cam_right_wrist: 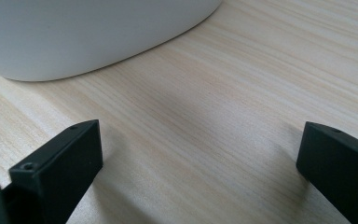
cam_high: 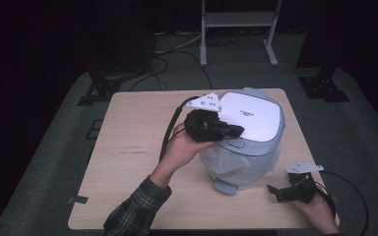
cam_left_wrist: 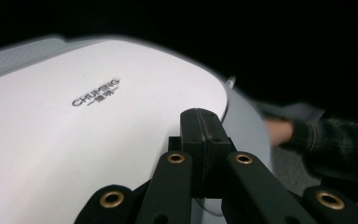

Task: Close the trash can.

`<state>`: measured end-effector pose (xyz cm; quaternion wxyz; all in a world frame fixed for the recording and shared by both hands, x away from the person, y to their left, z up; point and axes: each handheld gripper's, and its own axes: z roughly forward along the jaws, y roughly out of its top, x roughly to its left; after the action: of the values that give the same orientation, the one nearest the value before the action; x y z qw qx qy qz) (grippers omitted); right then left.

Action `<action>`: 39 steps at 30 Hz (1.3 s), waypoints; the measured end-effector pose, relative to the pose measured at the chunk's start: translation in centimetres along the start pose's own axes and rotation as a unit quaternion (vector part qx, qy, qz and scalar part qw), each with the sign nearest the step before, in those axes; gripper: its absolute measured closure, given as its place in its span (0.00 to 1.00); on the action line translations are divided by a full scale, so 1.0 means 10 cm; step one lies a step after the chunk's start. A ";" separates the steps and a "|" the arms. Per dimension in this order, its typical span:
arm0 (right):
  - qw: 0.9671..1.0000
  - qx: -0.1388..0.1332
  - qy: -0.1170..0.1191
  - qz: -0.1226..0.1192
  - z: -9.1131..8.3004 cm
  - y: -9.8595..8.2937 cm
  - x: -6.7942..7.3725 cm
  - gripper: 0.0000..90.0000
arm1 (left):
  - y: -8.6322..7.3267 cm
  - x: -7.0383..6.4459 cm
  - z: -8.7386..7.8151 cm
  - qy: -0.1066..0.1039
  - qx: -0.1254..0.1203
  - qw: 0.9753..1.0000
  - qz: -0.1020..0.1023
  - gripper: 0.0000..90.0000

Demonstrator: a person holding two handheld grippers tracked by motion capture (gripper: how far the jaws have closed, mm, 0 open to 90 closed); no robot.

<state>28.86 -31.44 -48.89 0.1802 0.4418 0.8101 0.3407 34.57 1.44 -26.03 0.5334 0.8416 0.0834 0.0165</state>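
A rice cooker with a white lid [cam_high: 253, 115] and grey rim stands on the right half of the wooden table [cam_high: 128, 162]. My left gripper [cam_high: 238, 131] is shut, and its tips rest at the lid's front edge beside the grey latch button [cam_high: 235, 143]. In the left gripper view the closed jaws lie over the lid [cam_left_wrist: 98, 116], printed CHUMING, with the gripper [cam_left_wrist: 204, 119] holding nothing. My right gripper [cam_high: 274, 191] lies low on the table at the cooker's right front, open. Its view shows the gripper [cam_right_wrist: 200, 154] with bare wood between the jaws and the cooker's white body [cam_right_wrist: 74, 32] ahead.
A grey handle tab [cam_high: 225, 187] juts from the cooker's base toward the table's near edge. A plaid sleeve [cam_left_wrist: 340, 135] shows past the cooker. A white rack frame [cam_high: 236, 19], black stands [cam_high: 325, 86] and cables [cam_high: 177, 54] sit on the floor behind the table.
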 end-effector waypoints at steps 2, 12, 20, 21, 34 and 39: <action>1.000 -0.001 -0.001 0.001 0.00 0.00 0.00 0.00 | 0.00 -0.01 0.00 -0.003 0.001 1.000 0.004 1.00; 1.000 -0.001 -0.001 0.000 0.00 0.00 0.00 0.00 | 0.01 0.00 -0.03 0.008 -0.025 1.000 0.007 0.65; 1.000 -0.001 -0.001 0.000 0.00 0.00 0.00 0.00 | 0.01 -0.01 -0.15 0.030 -0.027 0.999 -0.005 0.38; 1.000 -0.001 -0.001 0.000 0.00 0.00 0.00 0.00 | 0.01 -0.01 -0.18 0.034 -0.029 0.999 -0.006 0.35; 1.000 -0.001 -0.001 0.000 0.00 0.00 0.00 0.00 | -0.15 -0.05 -0.56 0.106 -0.036 0.994 -0.018 0.06; 1.000 -0.001 -0.001 0.000 0.00 0.00 0.00 0.00 | -0.28 -0.05 -0.68 0.130 -0.036 0.991 -0.025 0.01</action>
<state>28.87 -31.42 -48.88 0.1811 0.4422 0.8096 0.3409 32.96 8.63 -25.57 0.5479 0.8103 0.1729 0.1153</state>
